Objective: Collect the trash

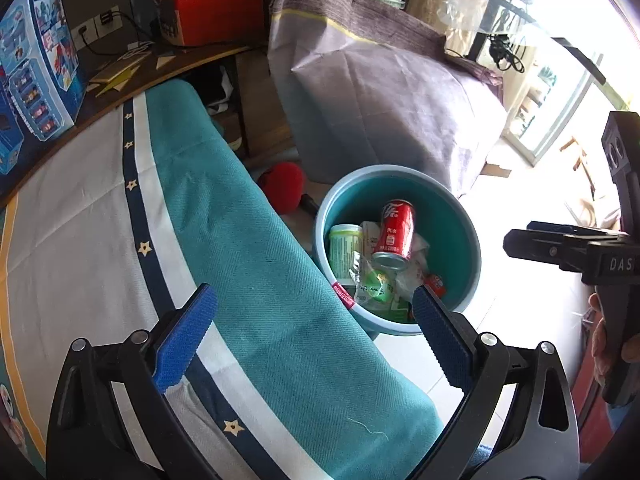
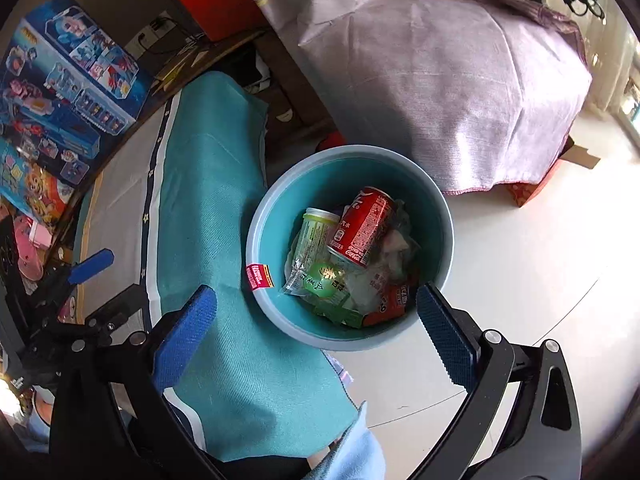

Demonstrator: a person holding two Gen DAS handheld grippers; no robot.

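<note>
Both spread wide, gripping nothing: left gripper (image 1: 312, 336) over the teal tablecloth's (image 1: 256, 280) edge, right gripper (image 2: 316, 332) above the trash bin (image 2: 256, 240) (red cola can (image 2: 362, 226) atop wrappers), bare floor (image 2: 520, 280) alongside.

The red can (image 2: 362, 226) lying in the bin near the centre of the right wrist view bears the "Coca-Cola" script. At the right edge of the left wrist view, the black gripper (image 1: 560, 246) shows the letters "DAS". Other printing is too small to read.

Red can (image 2: 362, 226) tilted in trash-filled bin (image 2: 264, 216)
</note>
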